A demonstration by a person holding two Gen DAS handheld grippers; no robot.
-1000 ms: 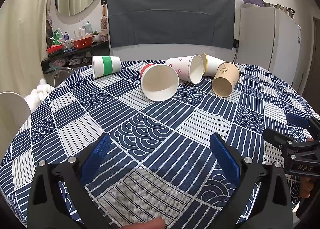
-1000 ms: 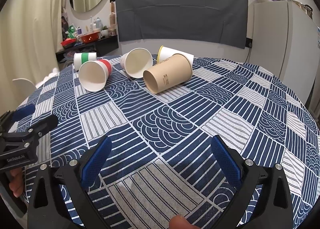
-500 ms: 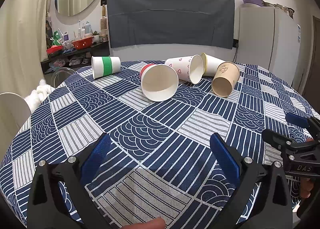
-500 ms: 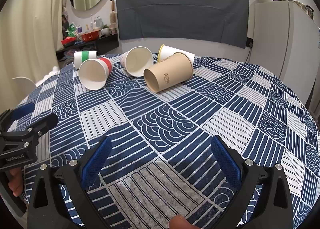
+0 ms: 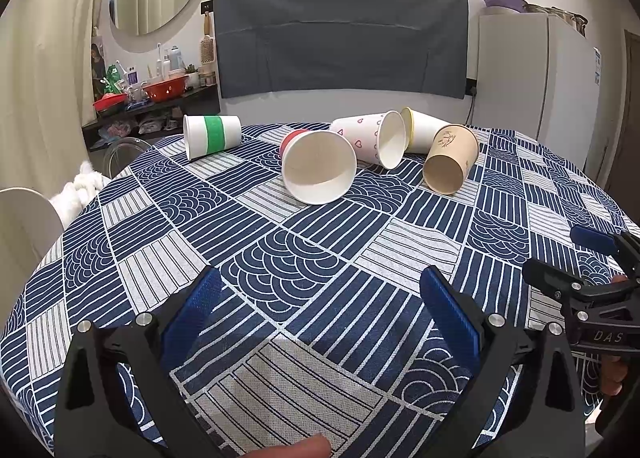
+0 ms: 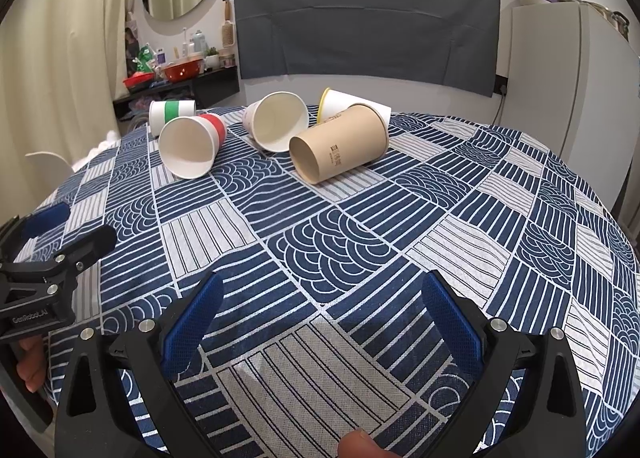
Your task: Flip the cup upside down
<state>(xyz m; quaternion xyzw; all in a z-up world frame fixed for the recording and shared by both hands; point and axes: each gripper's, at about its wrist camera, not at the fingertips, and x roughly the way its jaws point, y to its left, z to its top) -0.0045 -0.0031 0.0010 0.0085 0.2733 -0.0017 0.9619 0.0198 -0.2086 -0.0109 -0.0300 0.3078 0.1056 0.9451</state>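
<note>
Several paper cups lie on their sides at the far half of the round table. In the left wrist view: a green-banded cup (image 5: 211, 136), a red-based white cup (image 5: 318, 167) with its mouth toward me, a heart-print cup (image 5: 372, 138), a yellow-rimmed cup (image 5: 426, 132) and a brown cup (image 5: 452, 164). The right wrist view shows the brown cup (image 6: 340, 148), the red-based cup (image 6: 191, 145) and the heart-print cup (image 6: 278, 126). My left gripper (image 5: 320, 298) and right gripper (image 6: 320, 302) hover open over the near table, well short of the cups, holding nothing.
A blue-and-white patterned cloth (image 5: 304, 258) covers the table. A white fridge (image 5: 532, 74) stands at the back right, a cluttered shelf (image 5: 148, 94) at the back left, a white chair (image 5: 24, 218) at the left edge. The right gripper's tips (image 5: 576, 262) appear at the left view's right edge.
The right gripper has moved slightly forward toward the cups. The left gripper has barely moved. Both remain open.
</note>
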